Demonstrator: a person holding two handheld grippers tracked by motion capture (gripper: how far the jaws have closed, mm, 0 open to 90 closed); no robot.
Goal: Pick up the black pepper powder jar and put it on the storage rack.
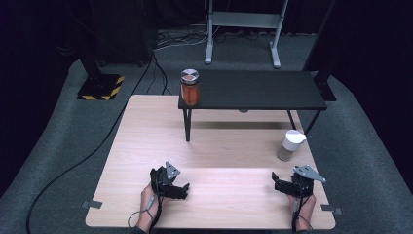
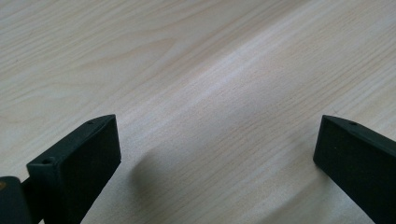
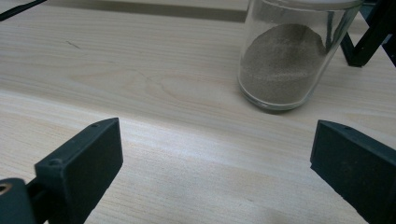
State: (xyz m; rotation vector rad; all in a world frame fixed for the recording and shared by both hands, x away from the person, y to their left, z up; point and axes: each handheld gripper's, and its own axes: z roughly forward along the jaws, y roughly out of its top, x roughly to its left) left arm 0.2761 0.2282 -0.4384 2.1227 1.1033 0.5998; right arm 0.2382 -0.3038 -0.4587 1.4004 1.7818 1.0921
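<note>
Right gripper (image 1: 281, 181) sits at about five o'clock on the table (image 1: 146, 146), jaws spread wide with nothing between them, and from where I'm driving it looks lined up on the jar (image 1: 290, 145) just beyond. That jar stands upright near the table's right edge, at roughly three o'clock, close ahead of the right gripper and a little to its right. In the right gripper view I see the jar (image 3: 286, 60) as clear glass with straight walls, a white lid on top and a slope of grey-brown powder filling the lower part.

I judge it moderately weighty for its size, rigid, smooth enough to slip, and breakable if it tips or drops. I'd take it across the glass body around mid-height, above the powder's bulk but below the lid, squeezing squarely so it can't twist out; the lid may be loose, so I'd keep off it.

Left gripper (image 1: 182, 190) rests at about seven o'clock, pointing toward the table's middle, its jaws also apart over bare wood, well away from the jar.

Further out, at twelve o'clock, a low black shelf (image 1: 253, 90) stands on the table's far side, and on its left end sits a second jar (image 1: 189, 87) with orange contents and a metal lid, well apart from both grippers.
</note>
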